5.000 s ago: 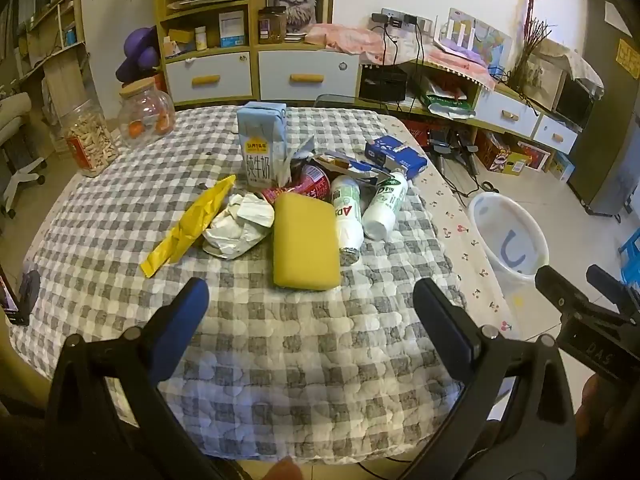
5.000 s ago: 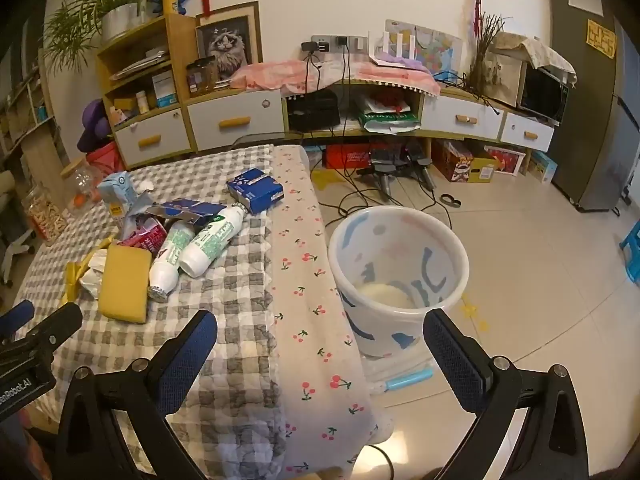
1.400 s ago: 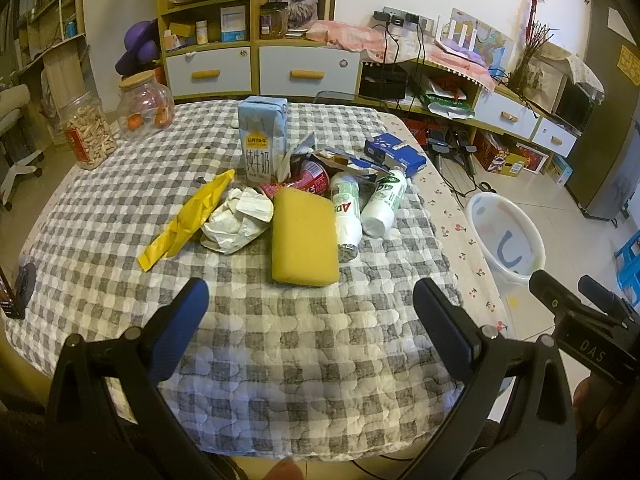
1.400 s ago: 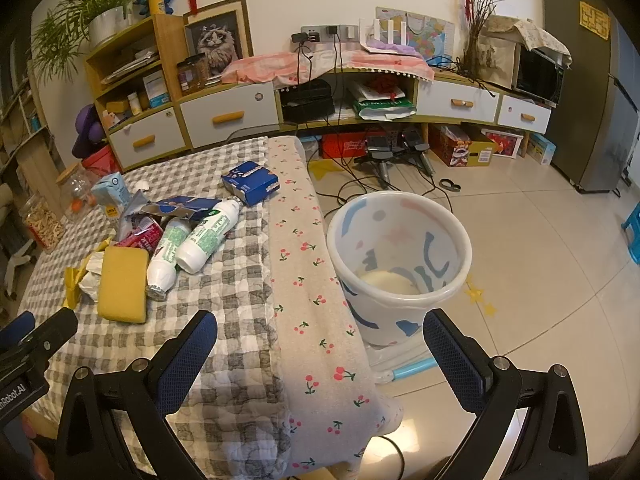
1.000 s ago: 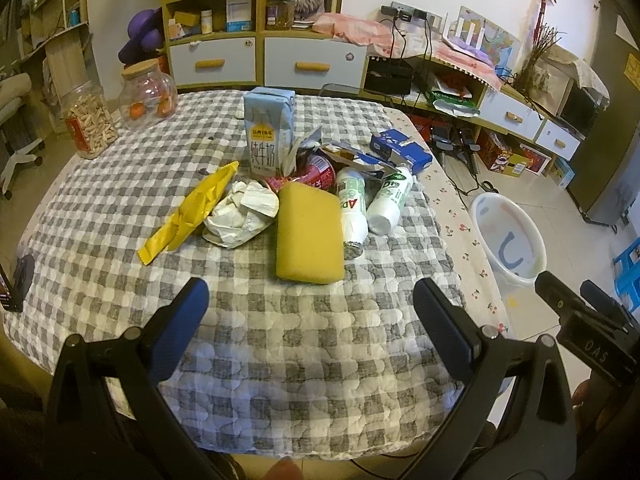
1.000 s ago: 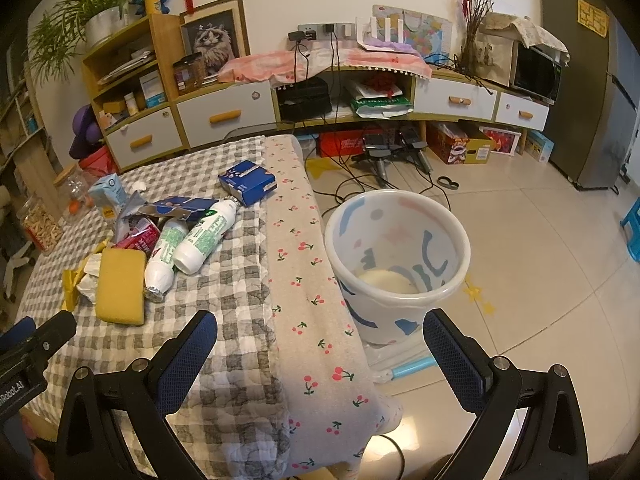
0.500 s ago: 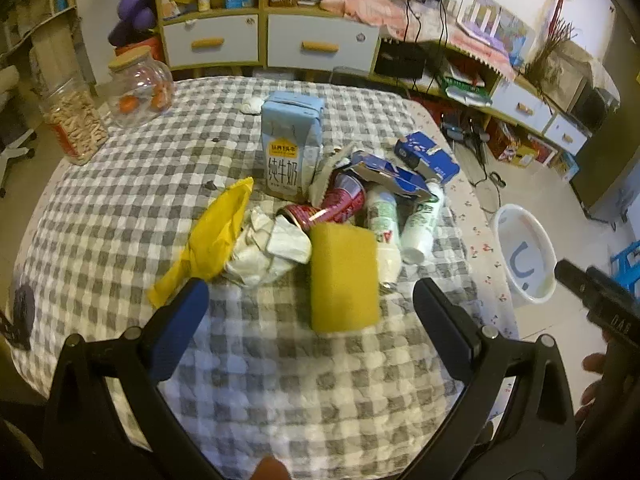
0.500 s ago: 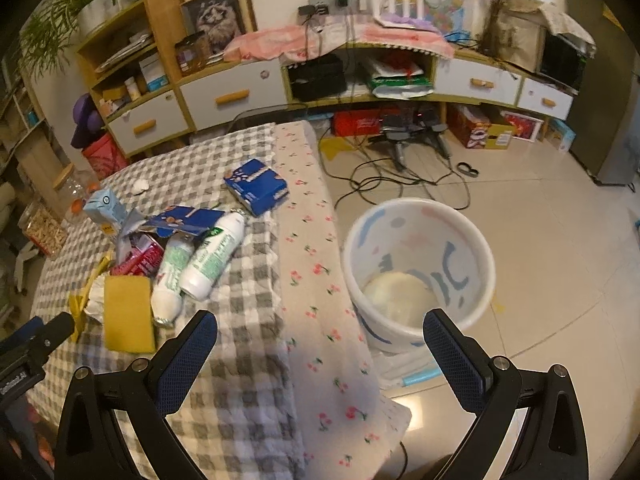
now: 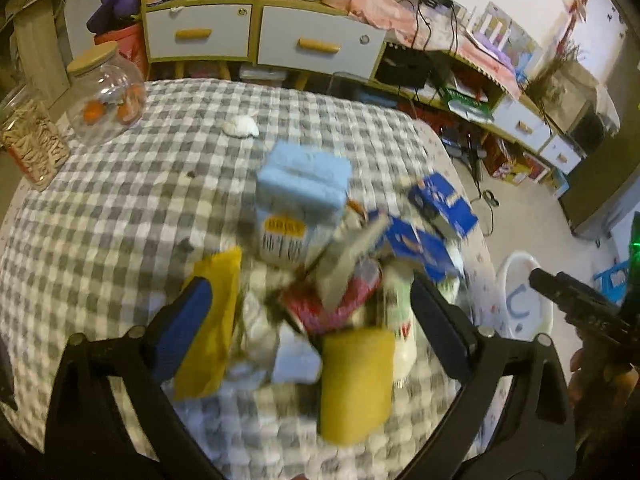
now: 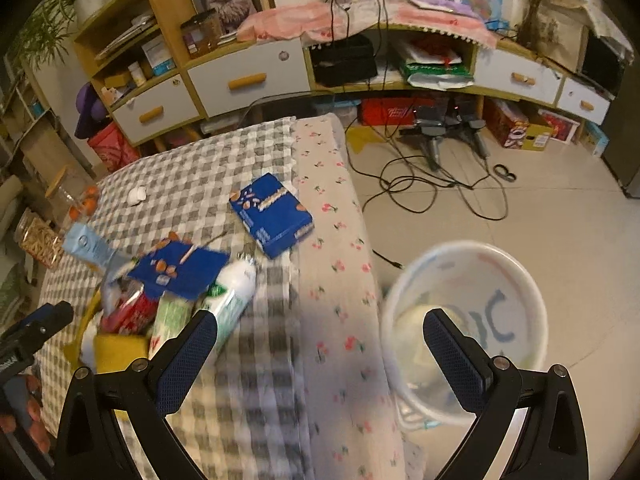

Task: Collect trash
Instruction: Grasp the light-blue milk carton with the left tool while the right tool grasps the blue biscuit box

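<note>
A checked tablecloth carries a blurred trash pile: light blue milk carton, yellow sponge, crushed red can. The left gripper hovers over the pile, its jaws wide and just narrowing, with the can between the fingers, ungripped. The right gripper gapes, empty, between the table edge and a white bin.

trash pile smeared by motion blur, carton label unreadable, bin edges blurred
</note>
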A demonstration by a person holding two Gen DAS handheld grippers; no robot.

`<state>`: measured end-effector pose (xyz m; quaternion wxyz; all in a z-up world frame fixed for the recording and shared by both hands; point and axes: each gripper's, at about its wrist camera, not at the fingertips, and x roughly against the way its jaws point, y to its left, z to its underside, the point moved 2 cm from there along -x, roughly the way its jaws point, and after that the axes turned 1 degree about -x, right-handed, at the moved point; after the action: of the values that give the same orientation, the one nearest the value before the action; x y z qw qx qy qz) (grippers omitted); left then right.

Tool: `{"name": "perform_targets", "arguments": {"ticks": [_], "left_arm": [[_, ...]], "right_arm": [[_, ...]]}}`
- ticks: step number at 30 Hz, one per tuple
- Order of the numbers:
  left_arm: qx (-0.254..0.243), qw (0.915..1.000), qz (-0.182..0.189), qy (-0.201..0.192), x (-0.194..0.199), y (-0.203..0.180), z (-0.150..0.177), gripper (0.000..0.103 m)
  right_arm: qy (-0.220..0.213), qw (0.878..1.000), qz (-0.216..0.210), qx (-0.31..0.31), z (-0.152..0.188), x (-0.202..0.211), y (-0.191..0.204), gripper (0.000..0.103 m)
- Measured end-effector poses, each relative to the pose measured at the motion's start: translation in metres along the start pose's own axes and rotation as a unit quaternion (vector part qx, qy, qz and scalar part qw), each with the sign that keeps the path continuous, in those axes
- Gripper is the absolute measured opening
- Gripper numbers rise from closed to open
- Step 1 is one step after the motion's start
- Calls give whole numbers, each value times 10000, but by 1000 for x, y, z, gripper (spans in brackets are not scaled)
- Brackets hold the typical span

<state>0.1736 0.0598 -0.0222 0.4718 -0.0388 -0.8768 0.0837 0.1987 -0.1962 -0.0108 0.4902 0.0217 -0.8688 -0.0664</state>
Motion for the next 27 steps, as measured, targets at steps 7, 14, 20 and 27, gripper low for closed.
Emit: {"name": "perform_targets", "arguments": {"ticks": [7, 14, 20, 27], "left_arm": [[-104, 9997, -123, -187, -18, 1, -18, 90], [-122, 9998, -100, -111, -35, 2, -25, 78], [-25, 9999, -94, -51, -41, 6, -28, 62], [46, 9999, -76, -122, -39, 11, -32, 61]], "right_arm": [[65, 9996, 15, 274, -29, -48, 16, 103], [51, 9987, 60, 508, -44, -80, 27, 103], [-68, 9972, 137, 734, -53, -94, 34, 103], [-29, 9963, 51, 856, -55, -106, 43, 103]]}}
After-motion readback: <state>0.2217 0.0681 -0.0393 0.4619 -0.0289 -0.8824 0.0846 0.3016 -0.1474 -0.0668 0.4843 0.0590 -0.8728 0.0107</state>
